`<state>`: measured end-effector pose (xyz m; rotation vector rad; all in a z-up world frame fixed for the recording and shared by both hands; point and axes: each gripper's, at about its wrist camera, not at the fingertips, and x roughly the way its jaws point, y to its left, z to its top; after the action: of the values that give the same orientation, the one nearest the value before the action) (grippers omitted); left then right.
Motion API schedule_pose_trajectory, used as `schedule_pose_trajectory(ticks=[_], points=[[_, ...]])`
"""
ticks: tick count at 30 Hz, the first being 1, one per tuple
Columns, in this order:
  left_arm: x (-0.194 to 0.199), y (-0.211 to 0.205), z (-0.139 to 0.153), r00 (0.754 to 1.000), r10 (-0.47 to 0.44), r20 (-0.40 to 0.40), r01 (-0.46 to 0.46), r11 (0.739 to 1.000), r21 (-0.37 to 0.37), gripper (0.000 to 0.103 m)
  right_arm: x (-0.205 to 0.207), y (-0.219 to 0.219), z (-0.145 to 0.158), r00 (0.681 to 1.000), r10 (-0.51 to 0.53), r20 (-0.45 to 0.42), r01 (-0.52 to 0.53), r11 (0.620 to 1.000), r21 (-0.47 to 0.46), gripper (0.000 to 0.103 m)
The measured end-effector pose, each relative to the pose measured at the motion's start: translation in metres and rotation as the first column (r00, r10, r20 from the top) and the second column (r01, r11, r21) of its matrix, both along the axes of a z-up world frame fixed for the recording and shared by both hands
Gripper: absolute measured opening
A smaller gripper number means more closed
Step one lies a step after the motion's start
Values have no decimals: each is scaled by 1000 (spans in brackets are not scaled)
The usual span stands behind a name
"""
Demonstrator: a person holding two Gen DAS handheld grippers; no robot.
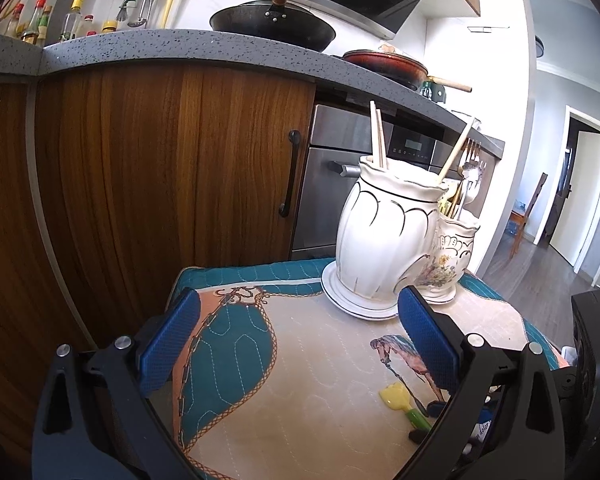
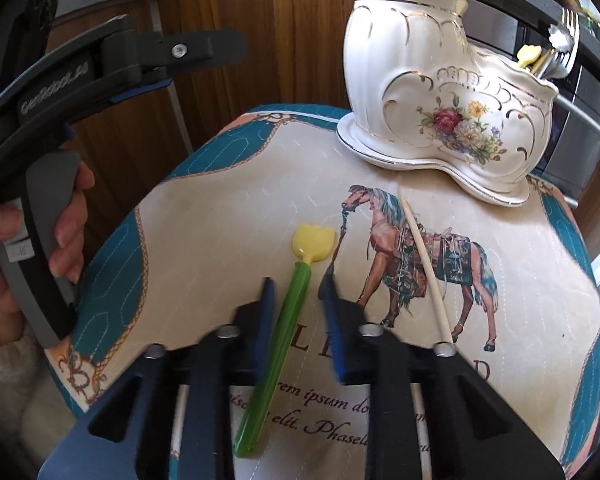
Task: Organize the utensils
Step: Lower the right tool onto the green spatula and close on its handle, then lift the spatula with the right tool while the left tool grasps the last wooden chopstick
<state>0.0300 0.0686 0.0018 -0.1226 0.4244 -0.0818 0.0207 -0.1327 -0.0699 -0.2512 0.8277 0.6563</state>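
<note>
A green-handled yellow scraper [image 2: 290,300] is being straddled by the right gripper [image 2: 298,292], jaws not yet pinching, near the ceramic utensil holder [image 2: 440,92]; centring is advised.

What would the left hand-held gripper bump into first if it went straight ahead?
Probably the white vase holder on its saucer, beyond the left hand-held gripper. Only the cloth lies between; depth is uncertain.
</note>
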Motion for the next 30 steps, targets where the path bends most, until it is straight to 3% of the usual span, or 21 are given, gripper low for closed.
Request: schedule_pose_trajectory(ticks=[4,8,14,19,26,30], points=[[1,0,0,1000,2,-5,-2,1000,-3,97,3,-7,3,999,-5,-37,7,999,50,10],[3,-2,0,1000,-3,-21,3,1000,-25,97,1,-21,18,1000,-30,-5,31,995,94,10],[4,-22,-5,996,-1,-88,-1,1000,-26,97,12,-78,50,982,-173,71,160,975,157,10],[5,-62,-9,988,-57,-147,56,998,-8,97,24,-121,66,951,-290,103,264,941,211,10],[15,-119,-25,960,-81,-269,88,996,13,97,33,-146,66,932,-348,99,316,915,251,10],[21,-153,-36,944,-90,-316,119,990,72,97,33,-160,68,925,-368,95,331,904,272,10]])
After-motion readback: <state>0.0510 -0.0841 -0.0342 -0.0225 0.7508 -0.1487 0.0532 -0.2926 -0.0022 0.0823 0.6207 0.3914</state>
